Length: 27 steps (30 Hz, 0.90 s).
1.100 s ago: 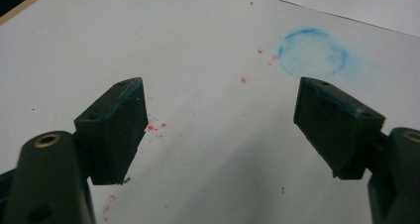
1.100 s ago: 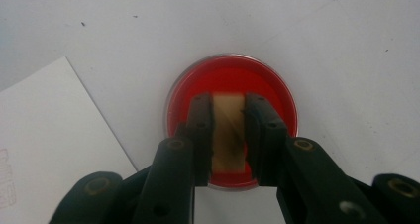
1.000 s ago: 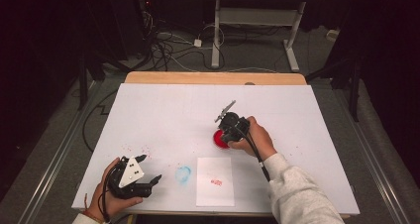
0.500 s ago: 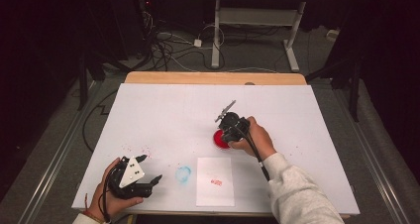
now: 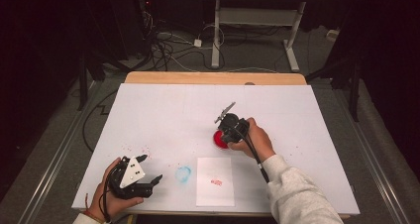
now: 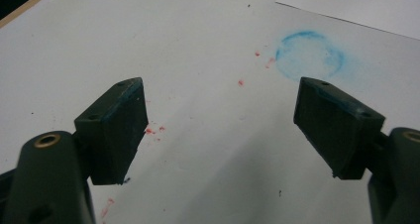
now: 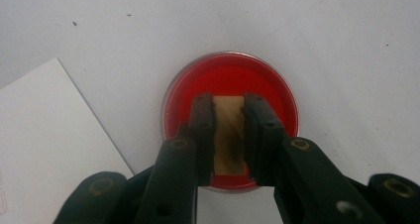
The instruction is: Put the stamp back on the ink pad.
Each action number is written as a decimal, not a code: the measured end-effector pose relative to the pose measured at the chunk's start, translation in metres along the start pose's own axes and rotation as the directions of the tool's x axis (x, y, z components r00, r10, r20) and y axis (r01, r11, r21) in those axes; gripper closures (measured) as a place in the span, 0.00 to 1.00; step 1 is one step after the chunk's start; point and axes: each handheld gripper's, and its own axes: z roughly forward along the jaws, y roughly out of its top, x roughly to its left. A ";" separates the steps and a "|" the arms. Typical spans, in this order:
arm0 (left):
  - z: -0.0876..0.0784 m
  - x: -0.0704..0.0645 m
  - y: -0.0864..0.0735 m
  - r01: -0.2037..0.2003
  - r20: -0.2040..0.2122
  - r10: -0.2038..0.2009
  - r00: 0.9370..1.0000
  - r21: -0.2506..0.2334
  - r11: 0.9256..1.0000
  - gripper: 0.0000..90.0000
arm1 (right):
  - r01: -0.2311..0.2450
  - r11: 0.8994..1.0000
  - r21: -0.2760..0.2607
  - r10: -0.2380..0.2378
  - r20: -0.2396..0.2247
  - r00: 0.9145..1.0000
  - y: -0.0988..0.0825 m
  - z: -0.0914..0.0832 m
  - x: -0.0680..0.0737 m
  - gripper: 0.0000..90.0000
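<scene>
My right gripper (image 7: 229, 116) points down at the table, shut on a small pale wooden stamp block (image 7: 230, 137). The block stands in a round red ink pad (image 7: 229, 77) with a clear rim. From above, the right gripper (image 5: 226, 134) sits over the ink pad (image 5: 218, 140) near the table's middle. A white sheet of paper (image 5: 215, 181) lies in front of it with a small red stamp mark (image 5: 216, 182). My left gripper (image 5: 150, 167) rests at the front left, open, nothing between its jaws. Its pads (image 6: 121, 125) carry blue smears.
A blue ink ring (image 6: 309, 55) stains the white table (image 5: 163, 115) just ahead of the left gripper (image 6: 223, 120), with red specks (image 6: 153, 130) around. The paper's corner (image 7: 44, 135) lies left of the ink pad. Cables and desk legs stand on the floor beyond.
</scene>
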 end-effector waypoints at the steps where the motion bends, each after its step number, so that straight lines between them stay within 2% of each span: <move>1: 0.000 0.000 0.000 0.004 -0.001 -0.004 1.000 -0.002 1.000 0.23 | -0.001 1.000 -0.004 0.001 -0.003 1.000 0.000 0.000 -0.001 0.84; 3: 0.001 0.000 0.000 0.006 0.000 -0.006 1.000 -0.003 1.000 0.23 | -0.006 1.000 -0.016 0.006 -0.004 1.000 -0.001 -0.002 -0.001 0.84; 5: 0.001 0.001 0.000 0.003 -0.001 -0.003 1.000 -0.001 1.000 0.23 | -0.027 0.998 -0.050 0.028 0.003 1.000 -0.002 -0.007 -0.003 0.78; 7: 0.001 0.001 -0.001 0.003 -0.001 -0.003 1.000 -0.001 1.000 0.23 | -0.036 0.993 -0.113 0.034 -0.015 0.999 -0.004 -0.015 -0.004 0.72; 8: 0.001 0.001 -0.001 0.004 -0.001 -0.004 1.000 -0.001 1.000 0.23 | -0.040 0.991 -0.127 0.039 -0.012 0.999 -0.005 -0.019 -0.004 0.68; 9: 0.001 0.001 -0.001 0.004 -0.001 -0.004 1.000 -0.001 1.000 0.23 | -0.044 0.989 -0.141 0.046 0.005 0.999 -0.006 -0.024 -0.004 0.69; 11: 0.001 0.001 -0.001 0.004 -0.002 -0.004 1.000 -0.001 1.000 0.23 | -0.033 0.983 -0.179 0.031 -0.011 0.999 -0.008 -0.031 -0.005 0.64; 13: 0.000 0.001 0.000 0.004 -0.003 -0.004 1.000 -0.002 1.000 0.23 | -0.049 0.979 -0.200 0.052 0.007 0.999 -0.011 -0.038 -0.004 0.62; 19: 0.001 0.000 0.001 0.001 -0.006 -0.001 1.000 0.003 1.000 0.23 | -0.008 0.957 -0.290 0.026 0.057 0.998 -0.019 -0.053 0.003 0.43; 21: 0.001 0.000 0.001 -0.001 -0.005 0.001 1.000 0.008 1.000 0.23 | 0.004 0.949 -0.315 0.025 0.088 0.996 -0.022 -0.058 0.005 0.40; 24: 0.002 0.000 0.001 -0.003 -0.004 0.003 1.000 0.009 1.000 0.23 | 0.008 0.934 -0.356 0.030 0.101 0.994 -0.028 -0.062 0.007 0.36; 27: 0.002 -0.001 0.001 -0.001 -0.005 0.001 1.000 0.009 1.000 0.23 | 0.013 0.930 -0.368 0.035 0.124 0.992 -0.033 -0.066 0.009 0.32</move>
